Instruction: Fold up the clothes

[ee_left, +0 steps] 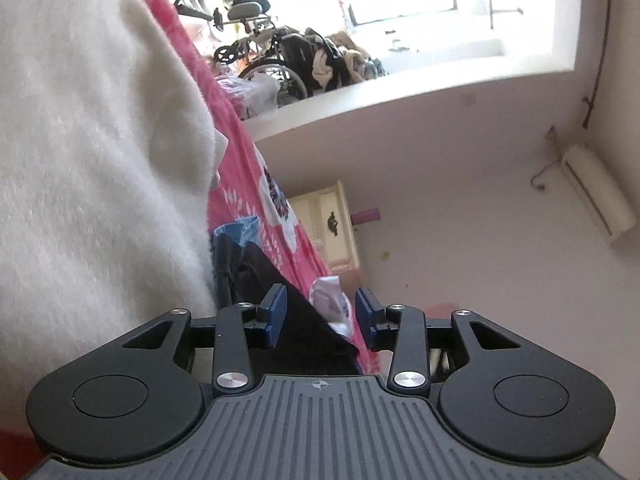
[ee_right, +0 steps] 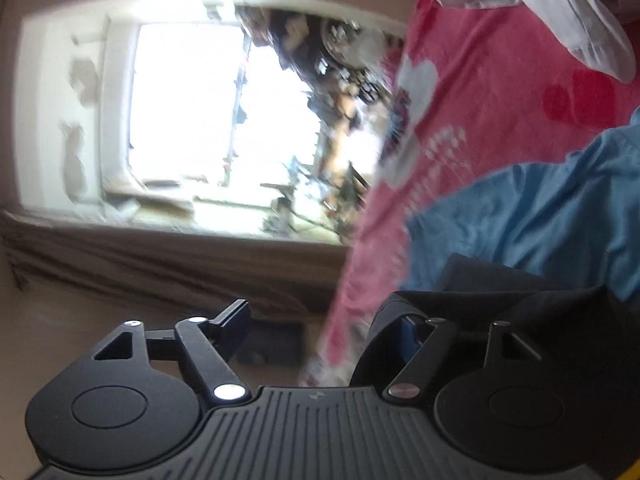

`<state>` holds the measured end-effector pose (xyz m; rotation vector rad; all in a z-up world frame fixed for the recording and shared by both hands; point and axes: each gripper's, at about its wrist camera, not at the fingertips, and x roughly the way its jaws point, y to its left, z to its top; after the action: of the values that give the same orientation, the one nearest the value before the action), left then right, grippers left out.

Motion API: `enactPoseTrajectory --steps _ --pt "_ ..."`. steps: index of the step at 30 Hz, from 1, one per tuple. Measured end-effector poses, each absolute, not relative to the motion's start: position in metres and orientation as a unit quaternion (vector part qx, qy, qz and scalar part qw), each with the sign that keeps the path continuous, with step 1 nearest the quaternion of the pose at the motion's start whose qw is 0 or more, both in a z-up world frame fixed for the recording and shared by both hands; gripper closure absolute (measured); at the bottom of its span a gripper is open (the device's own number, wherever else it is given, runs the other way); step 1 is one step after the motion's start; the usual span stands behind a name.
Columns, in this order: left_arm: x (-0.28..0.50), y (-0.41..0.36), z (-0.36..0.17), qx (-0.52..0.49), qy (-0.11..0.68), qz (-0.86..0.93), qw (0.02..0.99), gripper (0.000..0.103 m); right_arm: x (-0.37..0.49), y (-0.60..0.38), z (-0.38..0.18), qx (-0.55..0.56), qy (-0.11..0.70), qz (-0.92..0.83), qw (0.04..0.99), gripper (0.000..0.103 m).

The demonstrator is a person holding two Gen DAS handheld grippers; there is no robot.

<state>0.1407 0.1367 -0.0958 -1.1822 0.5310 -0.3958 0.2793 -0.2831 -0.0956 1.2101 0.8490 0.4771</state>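
Your pink floral bedsheet (ee_left: 256, 184) runs as a tilted band from twelve o'clock down to six in the left wrist view, and fills the two o'clock quarter of the blurred right wrist view (ee_right: 480, 92). Against it, a fluffy white fleece garment (ee_left: 88, 160) takes up the whole nine o'clock side of the left view. A crumpled light blue cloth (ee_right: 540, 208) lies on the sheet at three o'clock in the right view, with only a corner of it (ee_left: 236, 228) showing near the centre of the left one. A dark, near-black garment (ee_left: 304, 320) rests on the sheet at six o'clock in the left view, and its folded edge (ee_right: 500, 300) sits at five o'clock in the right view.

Your left gripper (ee_left: 320, 316) has its jaws partly parted, the dark garment lying between the blue pads without either pad pressing it. Your right gripper (ee_right: 320, 328) stands wide apart and grips nothing; its right-hand finger (ee_right: 412, 332) is just beside the dark fold, though whether it touches is unclear in the blur. A pale thin garment (ee_right: 560, 8) lies at one o'clock. A wheelchair (ee_left: 276, 60) stands by the bright window at twelve o'clock in the left view.
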Motion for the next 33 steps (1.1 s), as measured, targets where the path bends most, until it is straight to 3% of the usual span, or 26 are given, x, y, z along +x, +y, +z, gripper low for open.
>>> enactPoseTrajectory --steps 5,9,13,16,20,29,33 --pt "0.120 0.118 -0.081 -0.475 0.271 -0.209 0.810 0.065 0.294 -0.243 -0.078 0.426 0.455 0.231 0.747 0.023" --pt "0.082 0.101 -0.081 -0.395 0.296 -0.234 0.837 0.060 0.296 -0.200 -0.068 0.218 0.555 0.160 0.786 0.023" --pt "0.051 0.081 -0.094 -0.323 0.334 -0.250 0.849 0.059 0.257 -0.188 -0.050 0.101 0.523 0.184 0.826 0.023" --pt "0.042 0.063 -0.109 -0.278 0.363 -0.259 0.851 0.056 0.219 -0.213 -0.032 0.136 0.460 0.216 0.850 0.023" --pt "0.037 0.050 -0.125 -0.256 0.382 -0.235 0.857 0.056 0.170 -0.286 -0.040 0.295 0.390 0.209 0.847 0.023" --pt "0.035 0.051 -0.151 -0.274 0.385 -0.204 0.857 0.052 0.138 -0.367 -0.155 0.455 0.438 0.087 0.770 0.029" --pt "0.042 0.047 -0.159 -0.285 0.374 -0.204 0.859 0.052 0.142 -0.363 -0.173 0.499 0.408 0.099 0.758 0.029"
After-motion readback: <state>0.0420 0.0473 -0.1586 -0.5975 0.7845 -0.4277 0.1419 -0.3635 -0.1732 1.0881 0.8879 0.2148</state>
